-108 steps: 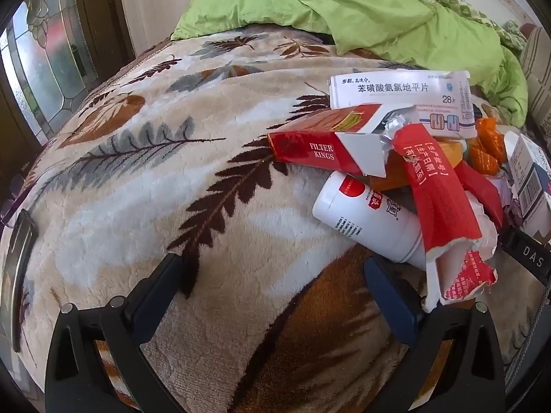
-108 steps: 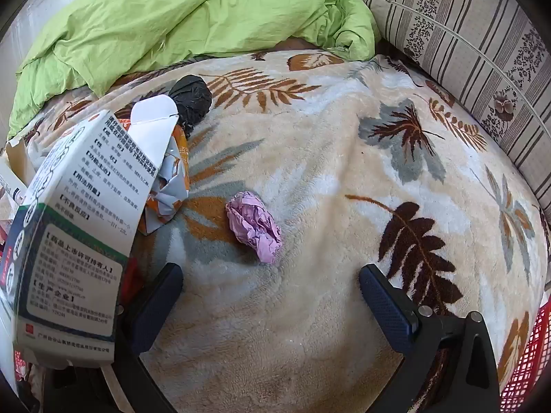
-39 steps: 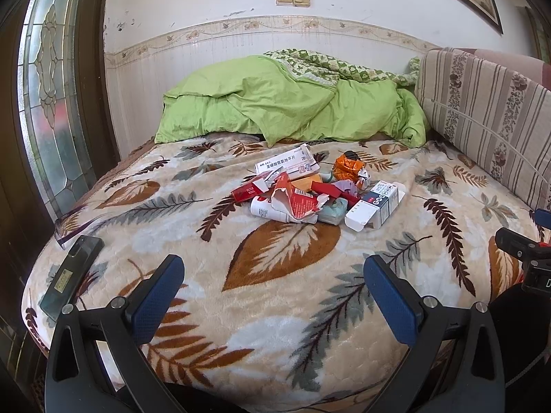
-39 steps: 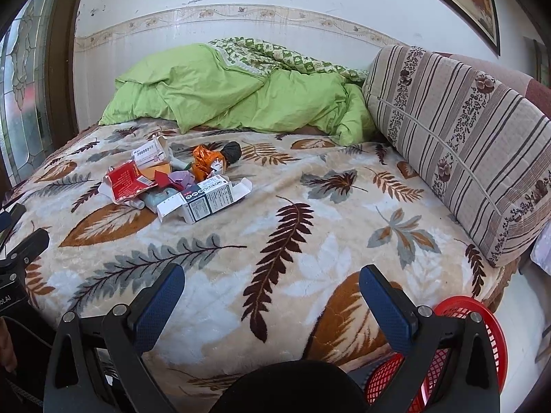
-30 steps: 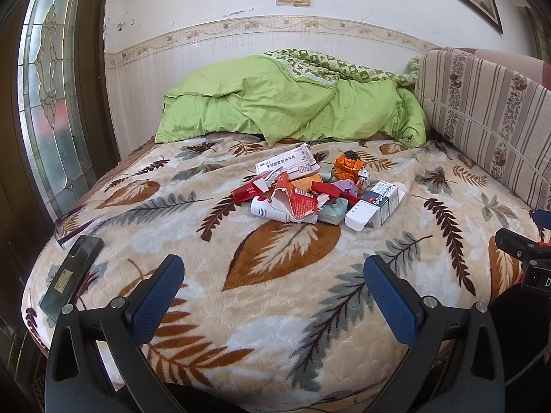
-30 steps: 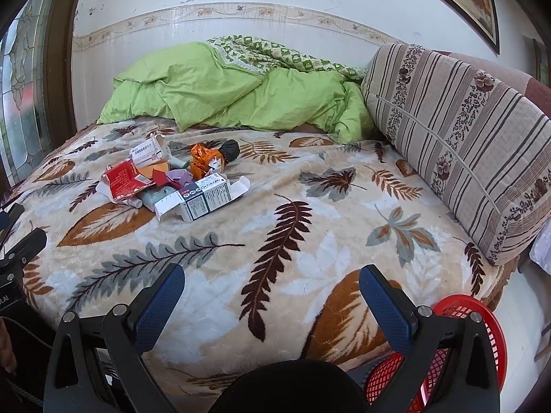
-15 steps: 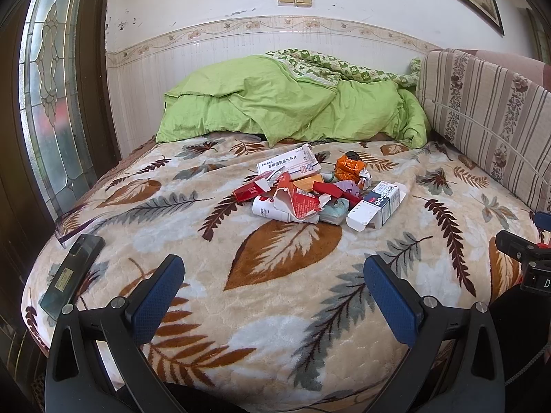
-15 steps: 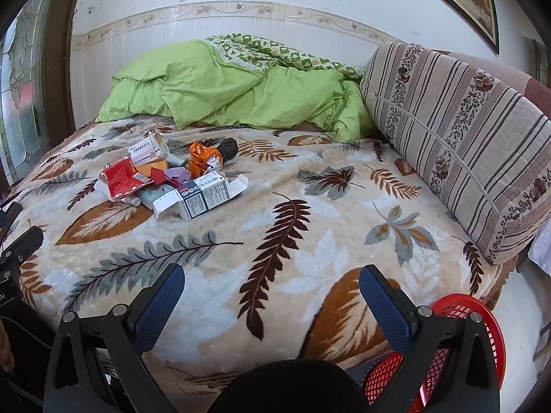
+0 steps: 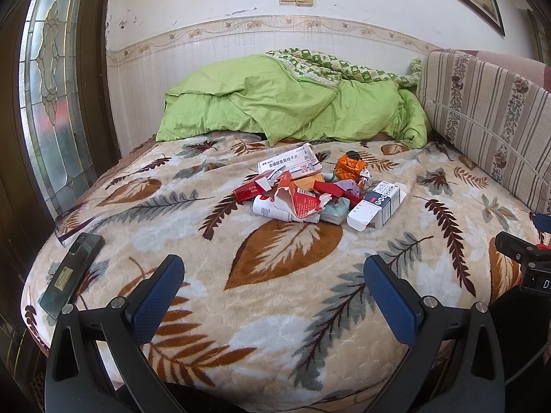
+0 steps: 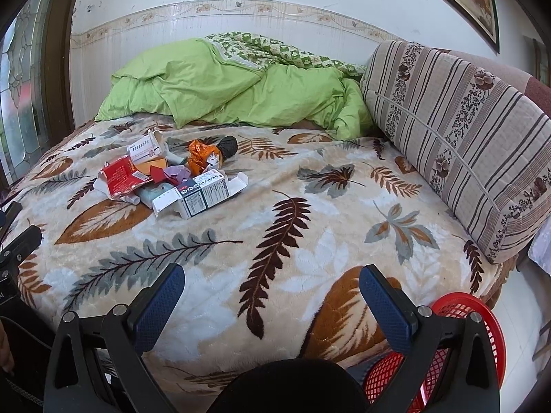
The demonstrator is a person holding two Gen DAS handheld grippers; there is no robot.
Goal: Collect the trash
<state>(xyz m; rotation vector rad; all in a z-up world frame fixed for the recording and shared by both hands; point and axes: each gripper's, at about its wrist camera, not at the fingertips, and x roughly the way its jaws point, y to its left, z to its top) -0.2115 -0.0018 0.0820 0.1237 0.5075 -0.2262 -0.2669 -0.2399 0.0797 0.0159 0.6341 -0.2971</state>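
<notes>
1. We hold the left gripper and right gripper level over the bed's near edge, both spread wide with nothing between the fingers.
2. We see a red basket on the floor by the bed's right corner; its contents are hidden.
3. The trash pile lies mid-blanket, well ahead of both grippers.
</notes>
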